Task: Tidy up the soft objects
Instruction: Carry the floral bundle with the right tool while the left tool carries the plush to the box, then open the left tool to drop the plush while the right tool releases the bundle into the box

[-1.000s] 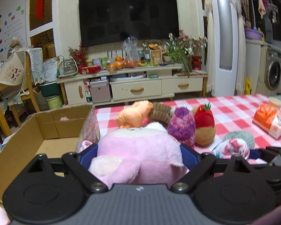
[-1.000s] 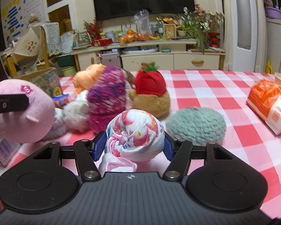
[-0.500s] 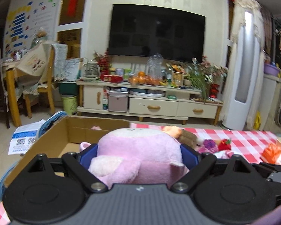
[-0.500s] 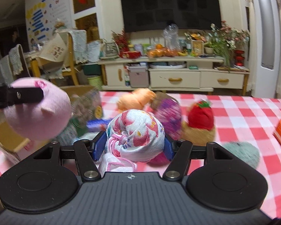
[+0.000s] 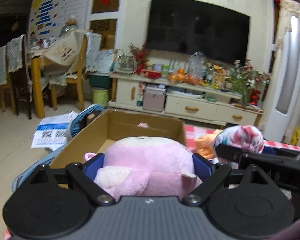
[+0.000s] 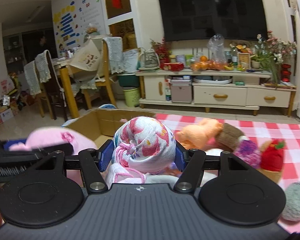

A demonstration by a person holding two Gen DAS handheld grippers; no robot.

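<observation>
My left gripper [image 5: 149, 163] is shut on a pink plush toy [image 5: 150, 160] and holds it above the near edge of an open cardboard box [image 5: 142, 120]. My right gripper [image 6: 143, 156] is shut on a floral cloth bundle [image 6: 145, 140], lifted just right of the left gripper. The bundle also shows in the left wrist view [image 5: 240, 140], and the pink plush in the right wrist view [image 6: 56, 140]. The box [image 6: 102, 122] stands at the table's left end.
On the red checked tablecloth [image 6: 270, 128] lie an orange plush [image 6: 200, 134], a brown plush [image 6: 229, 136], a purple knit toy [image 6: 248, 154], a strawberry-topped toy [image 6: 273, 158] and a grey-green fuzzy ball [image 6: 296, 200]. Beyond are a TV cabinet [image 6: 216, 94] and chairs [image 6: 50, 84].
Both grippers have risen and swung left toward the box, each still holding its toy. The remaining toys on the table now lie lower and to the right.
</observation>
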